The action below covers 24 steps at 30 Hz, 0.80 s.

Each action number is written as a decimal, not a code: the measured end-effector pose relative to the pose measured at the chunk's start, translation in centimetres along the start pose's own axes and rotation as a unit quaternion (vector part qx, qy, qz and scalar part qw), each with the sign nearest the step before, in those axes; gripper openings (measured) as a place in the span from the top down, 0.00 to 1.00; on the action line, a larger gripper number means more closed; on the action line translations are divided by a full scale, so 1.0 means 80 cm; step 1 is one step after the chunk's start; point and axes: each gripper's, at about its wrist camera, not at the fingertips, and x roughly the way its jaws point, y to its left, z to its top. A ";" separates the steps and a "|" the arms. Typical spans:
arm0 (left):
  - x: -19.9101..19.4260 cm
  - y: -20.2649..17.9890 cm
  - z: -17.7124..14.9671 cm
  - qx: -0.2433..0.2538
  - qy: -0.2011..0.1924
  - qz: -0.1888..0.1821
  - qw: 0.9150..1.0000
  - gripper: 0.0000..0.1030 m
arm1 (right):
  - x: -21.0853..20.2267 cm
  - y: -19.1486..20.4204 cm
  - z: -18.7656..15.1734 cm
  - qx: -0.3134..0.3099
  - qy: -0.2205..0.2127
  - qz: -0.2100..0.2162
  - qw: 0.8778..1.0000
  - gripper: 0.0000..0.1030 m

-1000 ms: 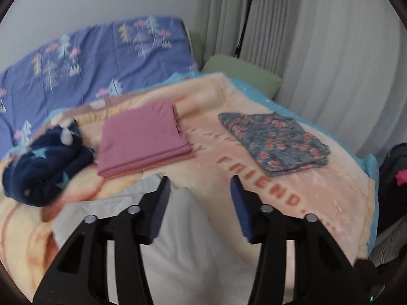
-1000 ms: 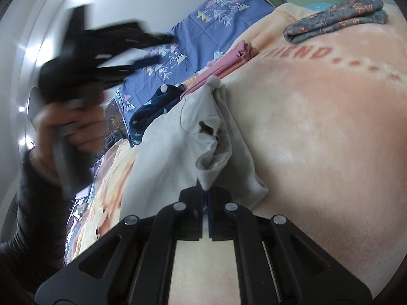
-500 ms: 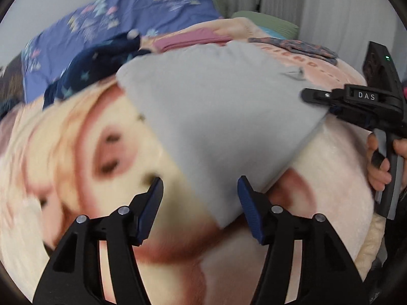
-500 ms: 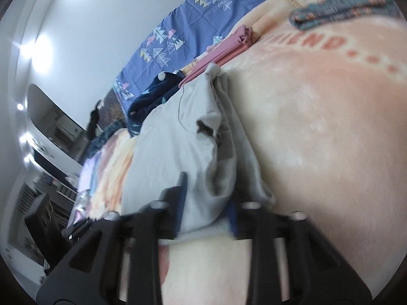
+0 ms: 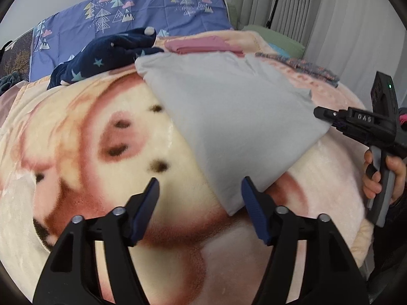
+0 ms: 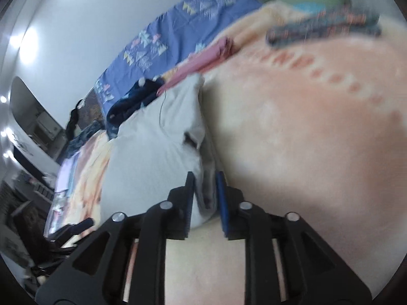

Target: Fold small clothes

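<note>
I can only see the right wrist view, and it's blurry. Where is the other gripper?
Observer: The left gripper hovers at the near corner of the grey garment. Its jaws have just been closing but are open and pinch nothing.
Operator: Is the garment flat?
Observer: In the left wrist view it is a smooth folded panel on the fleece blanket.
Operator: Who holds my gripper?
Observer: A hand grips the right gripper by its handle. Its jaws have just been opening, with the garment's edge between them.
</note>
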 end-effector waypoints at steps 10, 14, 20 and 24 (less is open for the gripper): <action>0.058 -0.007 0.002 -0.028 0.035 -0.046 0.998 0.81 | 0.049 0.033 -0.007 -0.098 0.062 -0.060 0.991 0.89; 0.056 -0.002 0.003 -0.040 0.039 -0.060 0.997 0.79 | 0.029 0.031 0.012 -0.079 0.050 -0.038 0.995 0.88; 0.056 -0.019 0.002 -0.006 0.034 -0.022 0.999 0.79 | 0.000 0.085 0.096 -0.162 -0.036 -0.031 0.986 0.67; 0.055 -0.033 -0.001 0.020 0.024 0.008 0.999 0.78 | 0.089 0.112 0.159 -0.204 0.019 -0.062 0.977 0.63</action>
